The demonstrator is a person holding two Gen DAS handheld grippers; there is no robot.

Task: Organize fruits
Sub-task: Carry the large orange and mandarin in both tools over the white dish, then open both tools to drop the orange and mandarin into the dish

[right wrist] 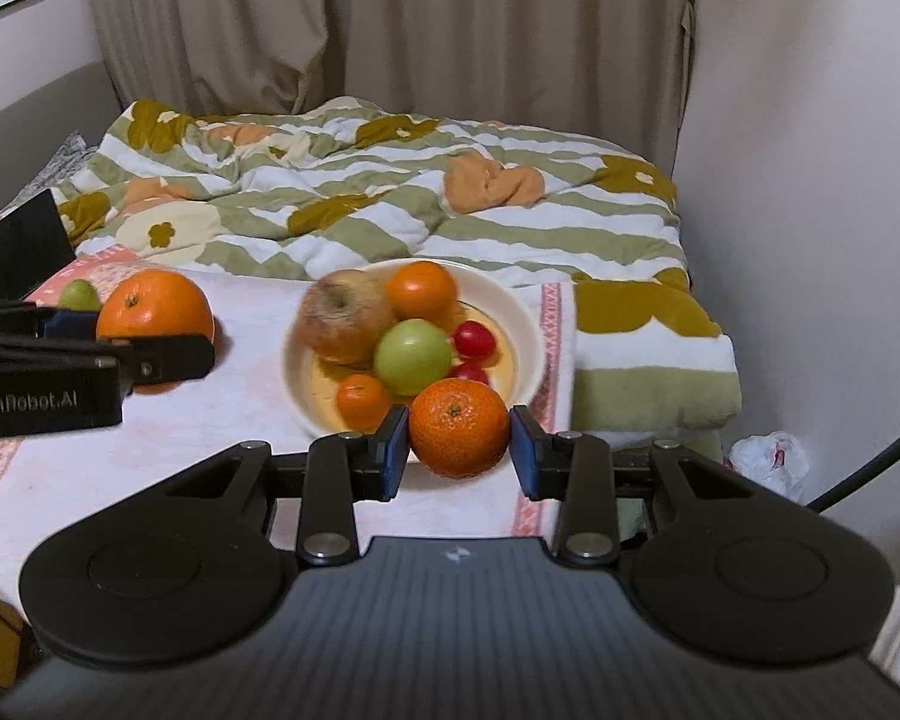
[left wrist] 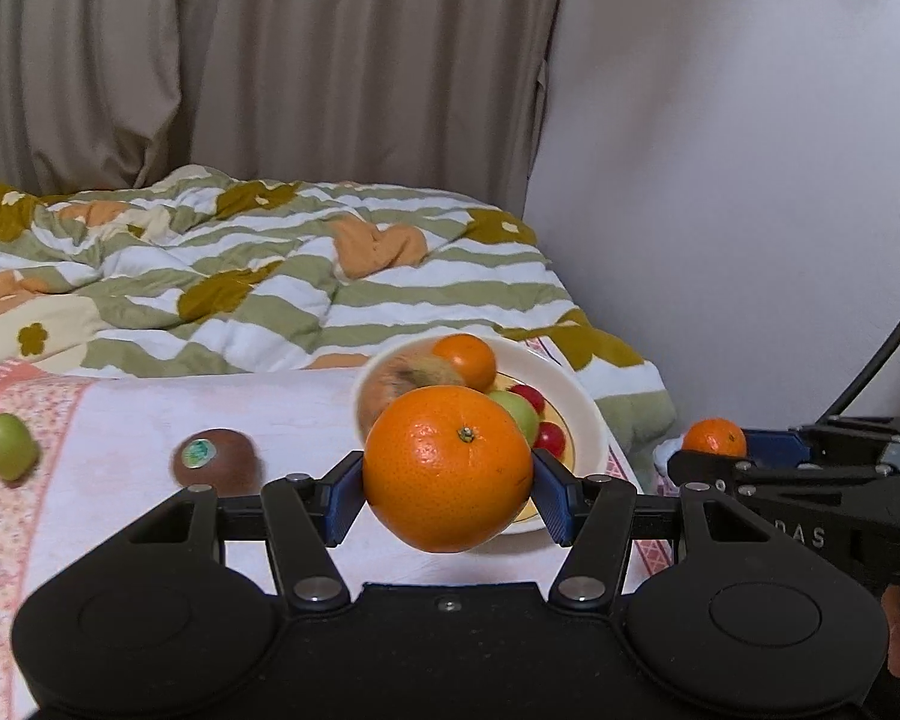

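Observation:
My left gripper (left wrist: 447,486) is shut on a large orange (left wrist: 447,468), held above the cloth-covered table (left wrist: 150,420) just in front of a cream bowl (left wrist: 588,420). My right gripper (right wrist: 457,450) is shut on a small mandarin (right wrist: 459,426) at the bowl's (right wrist: 528,324) near rim. The bowl holds a brownish apple (right wrist: 345,324), a green fruit (right wrist: 413,357), a mandarin (right wrist: 421,289), a smaller one (right wrist: 363,401) and red cherry tomatoes (right wrist: 475,339). A kiwi (left wrist: 215,461) with a sticker and a green fruit (left wrist: 7,447) lie loose on the table, left of the bowl.
A striped floral quilt (left wrist: 270,276) covers the bed behind the table. A curtain and a white wall stand beyond. A dark flat object (right wrist: 21,249) stands at the table's far left. A white plastic bag (right wrist: 768,462) lies on the floor at the right.

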